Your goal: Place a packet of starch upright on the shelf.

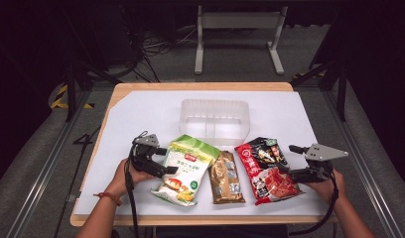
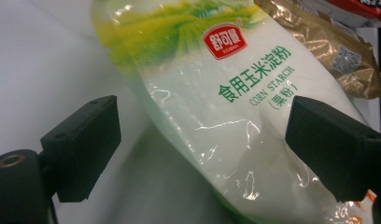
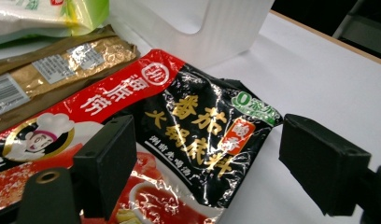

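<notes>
light: bright table, dark surround | glare: packet foil | focus: tool views soft

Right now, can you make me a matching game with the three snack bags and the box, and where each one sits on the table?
Things:
1. corn starch bag
2. gold packet
3. red and black soup base packet
4. clear plastic bin

Places:
A. in the middle of the row of three
B. behind the row, farther from the person
C. beside the left tongs
D. beside the right tongs

Pairs: 1-C, 2-A, 3-D, 4-B
</notes>
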